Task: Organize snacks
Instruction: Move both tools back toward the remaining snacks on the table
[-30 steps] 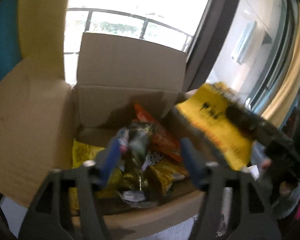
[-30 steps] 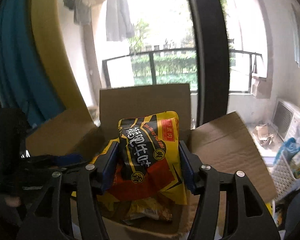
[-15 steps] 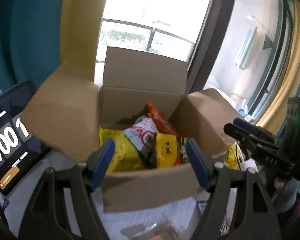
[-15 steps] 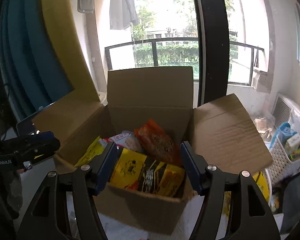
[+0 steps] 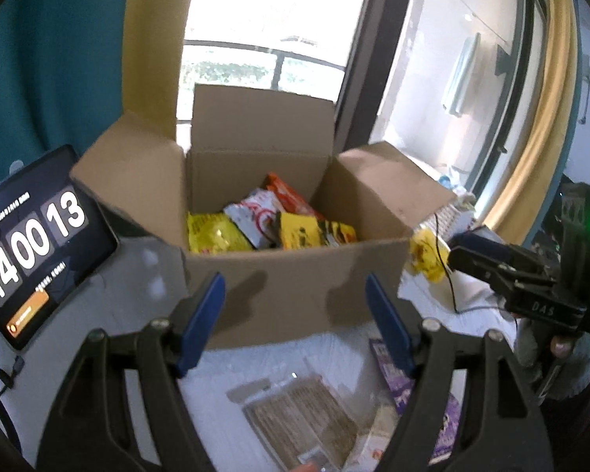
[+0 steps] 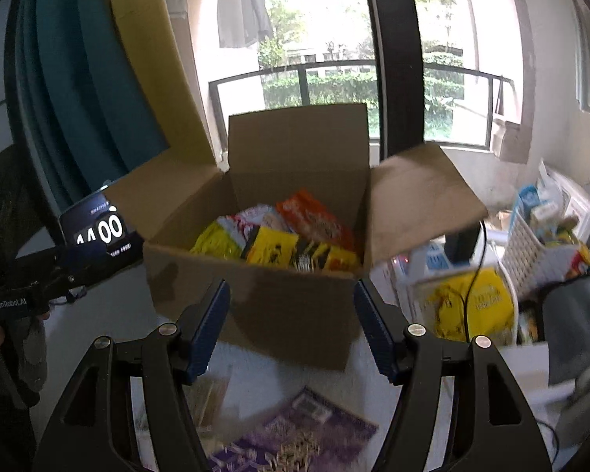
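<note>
Both hand-held grippers [image 5: 295,322] [image 6: 291,330] farther from box [image 5: 295,275].

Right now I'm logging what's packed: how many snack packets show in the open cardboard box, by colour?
Yellow crinkled foil packet: 1
White and red plastic packet: 1
Orange plastic packet: 1
Yellow and black plastic packet: 1
Total visible in the open brown cardboard box: 4. Any underneath are hidden.
</note>
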Action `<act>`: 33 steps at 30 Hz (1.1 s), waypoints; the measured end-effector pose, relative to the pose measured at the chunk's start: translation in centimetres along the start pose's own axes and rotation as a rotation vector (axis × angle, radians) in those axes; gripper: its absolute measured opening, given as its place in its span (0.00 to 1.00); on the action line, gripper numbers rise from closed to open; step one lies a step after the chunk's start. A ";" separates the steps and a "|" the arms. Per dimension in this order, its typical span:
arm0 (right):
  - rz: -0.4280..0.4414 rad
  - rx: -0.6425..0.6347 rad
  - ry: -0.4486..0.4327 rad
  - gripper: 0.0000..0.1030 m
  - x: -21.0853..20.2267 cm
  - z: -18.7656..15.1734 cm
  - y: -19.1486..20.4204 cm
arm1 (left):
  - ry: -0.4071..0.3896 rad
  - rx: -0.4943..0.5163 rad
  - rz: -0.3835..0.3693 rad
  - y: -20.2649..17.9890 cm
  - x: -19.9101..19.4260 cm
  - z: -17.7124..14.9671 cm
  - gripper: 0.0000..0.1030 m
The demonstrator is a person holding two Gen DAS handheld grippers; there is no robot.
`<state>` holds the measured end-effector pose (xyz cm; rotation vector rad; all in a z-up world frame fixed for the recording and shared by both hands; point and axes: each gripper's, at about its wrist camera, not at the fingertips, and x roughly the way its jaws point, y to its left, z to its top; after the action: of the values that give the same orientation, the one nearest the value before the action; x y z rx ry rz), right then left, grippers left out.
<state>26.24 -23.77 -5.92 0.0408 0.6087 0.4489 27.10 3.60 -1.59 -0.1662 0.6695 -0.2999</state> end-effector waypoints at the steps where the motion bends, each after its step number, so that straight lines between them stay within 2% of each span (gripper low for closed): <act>1: -0.001 0.004 0.006 0.67 -0.2 -0.4 -0.1 | 0.007 0.004 -0.005 -0.2 0.0 -0.4 0.73; 8: 0.001 0.067 0.049 0.67 -1.0 -3.1 -1.1 | 0.068 0.017 -0.023 -1.0 0.8 -3.1 0.73; 19: 0.017 0.186 0.186 0.67 0.4 -9.4 -3.0 | 0.175 -0.015 -0.024 -0.6 3.0 -7.3 0.73; 27: 0.033 0.273 0.260 0.73 1.2 -12.6 -3.9 | 0.237 -0.022 -0.023 -0.6 4.1 -9.7 0.73; 33: 0.115 0.333 0.342 0.74 2.4 -14.1 -4.0 | 0.280 -0.020 -0.020 -0.7 4.8 -10.9 0.73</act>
<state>21.67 -27.68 -19.44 0.3227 1.0172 0.4652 23.65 0.79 -12.64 -0.1515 0.9486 -0.3394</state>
